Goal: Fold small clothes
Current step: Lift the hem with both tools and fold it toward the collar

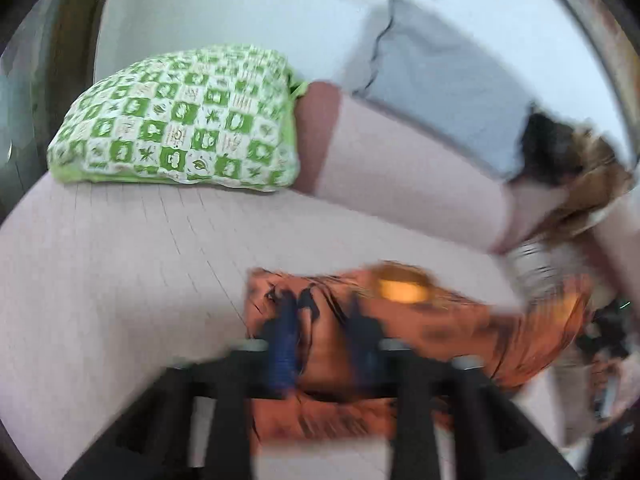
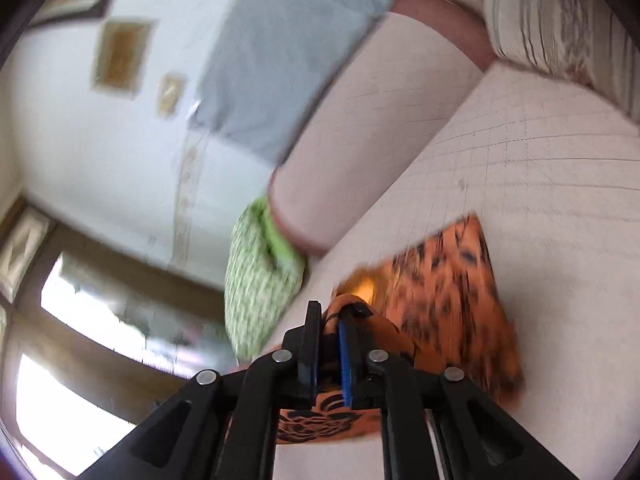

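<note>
While both views are smeared by motion, the pale pink sofa (image 1: 100,264) is plain enough: its quilted seat carries everything, and its padded back rises behind with a grey cloth (image 1: 436,92) draped over the top. Against the far end of the seat leans a green-and-white checked cushion (image 1: 176,116), well apart from the work, and a striped cushion (image 2: 560,28) sits at the other end.

Near the front edge of the seat lies the small orange garment (image 1: 440,320) with black markings, partly flat and partly lifted. It looks to be mid-fold, one part being carried over the rest, which would explain why each tool has taken a separate bit of it.

From the right wrist view, the right gripper (image 2: 330,320) has its jaws nearly together with a bunch of the orange cloth pinched between them, raised off the seat. The left gripper (image 1: 326,312) reaches over the near part of the garment; its fingers stand somewhat apart with orange cloth between them, but the blur keeps me from saying whether it truly grips.
</note>
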Motion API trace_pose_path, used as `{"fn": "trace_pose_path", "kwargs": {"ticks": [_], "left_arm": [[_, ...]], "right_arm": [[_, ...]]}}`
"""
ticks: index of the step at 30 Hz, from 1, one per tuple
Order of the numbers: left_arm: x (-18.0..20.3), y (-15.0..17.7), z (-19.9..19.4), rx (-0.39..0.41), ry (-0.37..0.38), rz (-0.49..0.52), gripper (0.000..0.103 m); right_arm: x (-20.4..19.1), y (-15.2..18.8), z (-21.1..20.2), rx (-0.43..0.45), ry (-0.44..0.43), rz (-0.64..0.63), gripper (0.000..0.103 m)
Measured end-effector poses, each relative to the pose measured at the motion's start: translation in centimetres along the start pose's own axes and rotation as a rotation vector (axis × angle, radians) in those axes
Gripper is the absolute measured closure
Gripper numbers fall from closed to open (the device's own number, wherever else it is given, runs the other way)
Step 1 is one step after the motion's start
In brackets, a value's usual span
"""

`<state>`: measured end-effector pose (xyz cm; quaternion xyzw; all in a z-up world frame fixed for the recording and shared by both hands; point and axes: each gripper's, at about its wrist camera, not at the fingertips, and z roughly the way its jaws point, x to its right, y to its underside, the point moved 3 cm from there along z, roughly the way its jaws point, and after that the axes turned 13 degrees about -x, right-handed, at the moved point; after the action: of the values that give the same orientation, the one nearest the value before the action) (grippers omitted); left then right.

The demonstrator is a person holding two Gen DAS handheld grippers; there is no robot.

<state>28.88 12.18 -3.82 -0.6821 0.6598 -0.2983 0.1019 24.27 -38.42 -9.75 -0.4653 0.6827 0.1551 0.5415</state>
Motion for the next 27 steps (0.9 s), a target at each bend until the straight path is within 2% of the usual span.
{"fn": "trace_pose_path", "kwargs": {"ticks": [1,2,3,4,5,6,9,12,13,14,16,18,20,22,23,24,25,26,27], "left_arm": [[-0.6,-0.4,3.4,-0.018,-0.067,0.000,0.027],[-1.5,-0.1,5.4,-0.043,-0.113,-0.021,0.027],[-2.4,0.4,8.1,-0.116,-0.152,-0.061,0.028],[-3.1,1.1,9.6,-0.178,-0.144,-0.091,0.028],[-3.7,1.7,10.1,-0.198,-0.115,-0.115,0.028],[-4.1,2.3,9.7,-0.176,-0.102,-0.126,0.027],[-5.2,3.5,6.1,-0.077,-0.141,-0.125,0.027],[-6.1,5.6,2.1,-0.014,-0.084,-0.208,0.026],[-6.2,6.8,1.3,-0.005,-0.054,-0.246,0.020],[-6.0,8.6,1.0,-0.019,-0.026,-0.272,0.018],[-5.1,10.6,2.3,-0.083,0.012,-0.256,0.018],[-4.3,12.0,4.4,-0.144,-0.001,-0.276,0.018],[-3.7,12.8,7.2,-0.217,0.020,-0.322,0.018],[-2.8,12.5,7.2,-0.166,-0.042,-0.306,0.018],[-2.6,12.4,7.3,-0.170,-0.035,-0.296,0.019],[-2.3,12.0,7.9,-0.194,-0.010,-0.295,0.034],[-2.4,11.7,8.3,-0.206,-0.018,-0.309,0.088],[-2.8,11.6,8.8,-0.239,-0.011,-0.336,0.087],[-3.3,11.3,9.0,-0.257,0.018,-0.381,0.088]], "right_arm": [[1.4,-1.3,2.0,-0.007,0.040,0.005,0.074],[2.7,-2.1,3.5,-0.011,0.091,0.015,0.034],[4.9,-2.4,5.6,-0.015,0.198,0.030,0.018],[5.9,-2.1,6.3,-0.010,0.249,0.038,0.018],[7.0,-1.4,6.8,-0.005,0.270,0.043,0.018],[7.8,-0.3,7.2,-0.017,0.254,0.044,0.018],[7.1,3.3,6.2,-0.018,0.332,-0.042,0.018],[5.9,6.8,4.7,-0.023,0.326,-0.073,0.018],[6.0,8.4,4.4,-0.031,0.314,-0.051,0.018],[6.2,9.5,4.3,-0.044,0.306,-0.024,0.018],[7.7,11.4,5.0,-0.077,0.263,0.070,0.018],[9.5,12.2,5.0,-0.094,0.229,0.155,0.018],[9.9,12.0,6.1,-0.053,0.193,0.219,0.018],[9.8,11.5,7.1,-0.042,0.163,0.243,0.018],[9.8,11.2,7.5,-0.030,0.163,0.259,0.018],[9.9,10.8,8.0,-0.015,0.168,0.278,0.020],[10.1,10.5,8.1,0.010,0.173,0.300,0.025],[10.3,10.2,7.9,0.025,0.174,0.314,0.061],[10.4,9.6,8.4,0.004,0.195,0.306,0.093]]}}
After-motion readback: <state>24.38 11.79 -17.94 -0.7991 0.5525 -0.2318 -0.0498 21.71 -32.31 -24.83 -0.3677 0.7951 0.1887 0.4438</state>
